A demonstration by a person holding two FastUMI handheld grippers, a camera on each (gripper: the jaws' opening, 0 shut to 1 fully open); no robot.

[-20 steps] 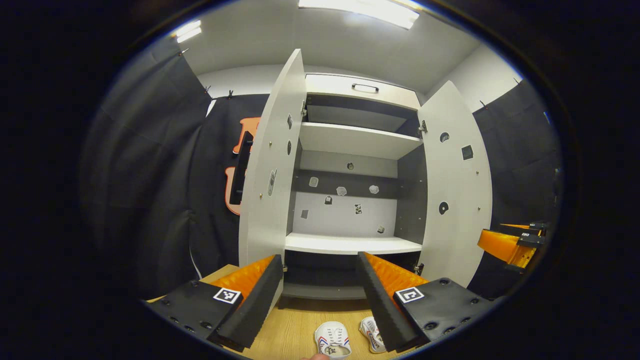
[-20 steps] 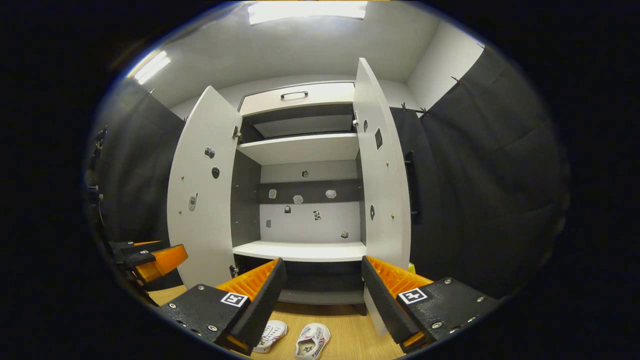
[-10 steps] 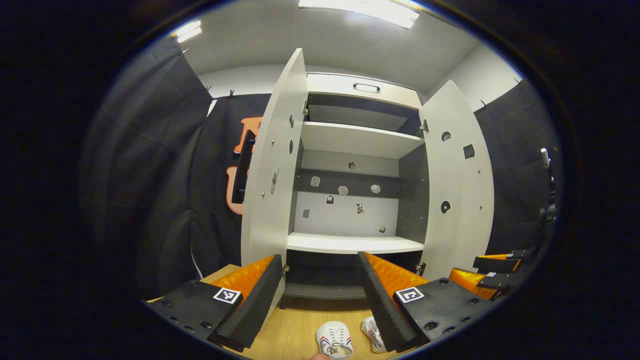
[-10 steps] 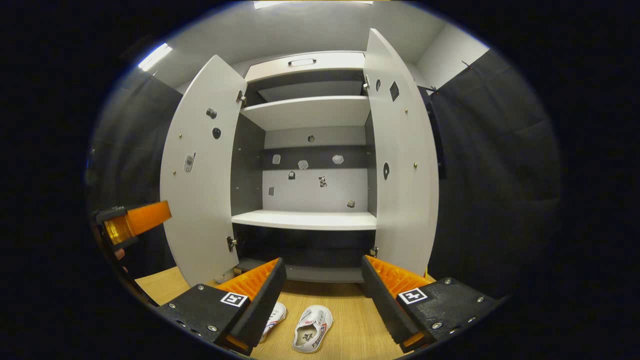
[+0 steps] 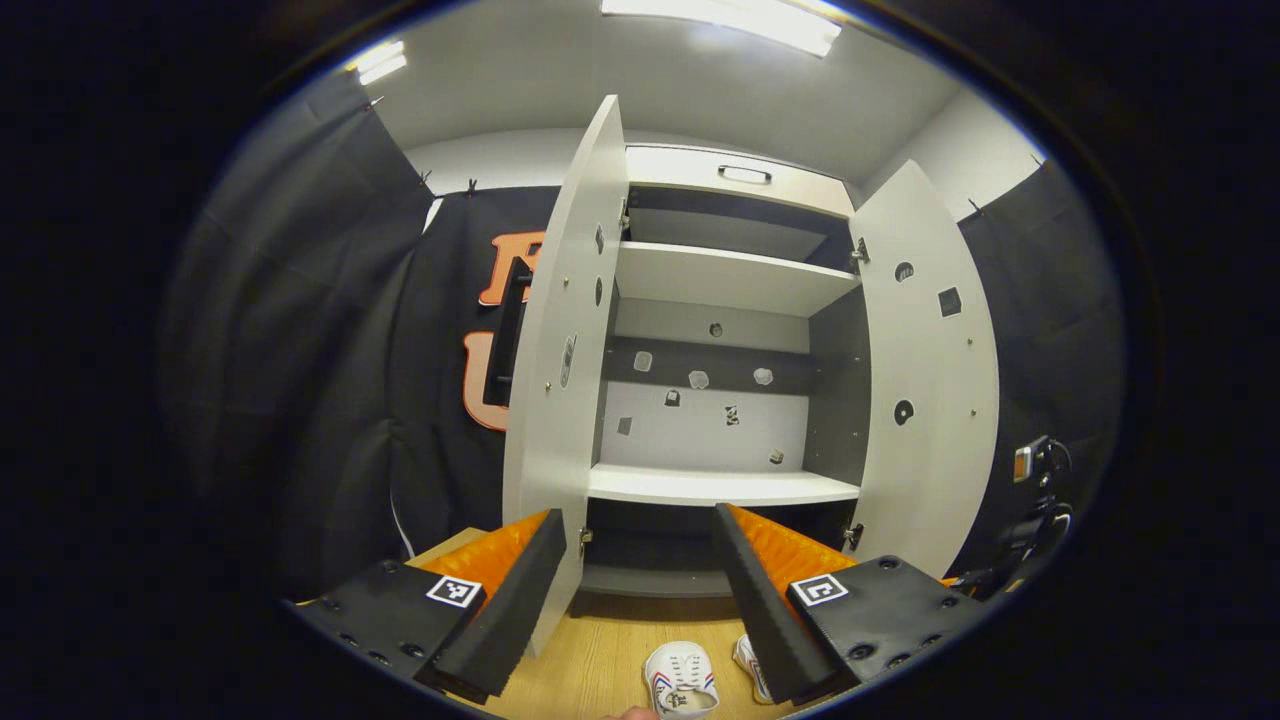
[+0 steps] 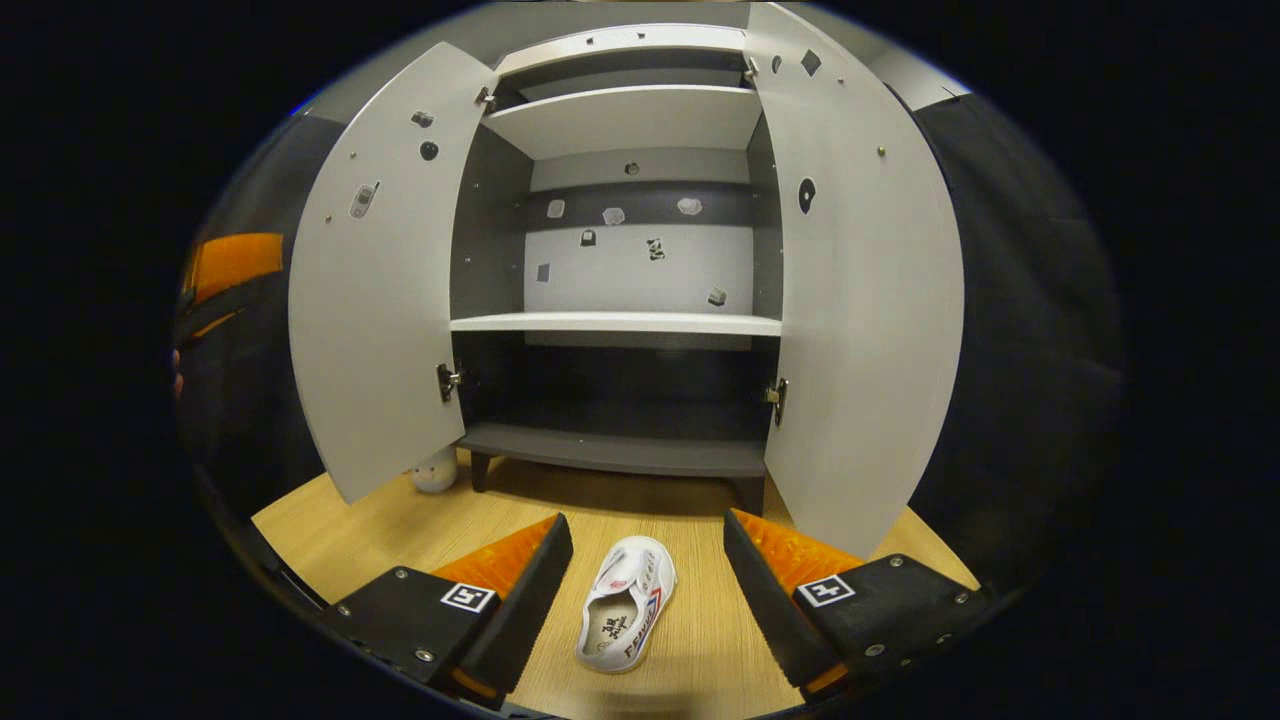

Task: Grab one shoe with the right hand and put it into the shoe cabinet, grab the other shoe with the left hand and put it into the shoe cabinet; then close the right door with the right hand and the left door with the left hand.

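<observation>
You face a booth hung with black cloth (image 5: 300, 380) on both sides. Overhead, a white ceiling (image 5: 640, 90) carries bright strip lights (image 5: 730, 18) (one more at the left corner). Under you runs a light wood floor (image 6: 690, 640), its grain running straight ahead.

Floor (image 6: 400, 520): light wood-grain, matt. Cabinet doors (image 6: 370, 280) & shelves (image 6: 615, 322): smooth matt pale laminate w/ shiny metal hinges (image 6: 446, 380). Shoe (image 6: 625, 615): white, smooth, slight sheen. Booth wall (image 5: 300, 330): matt black cloth.
</observation>
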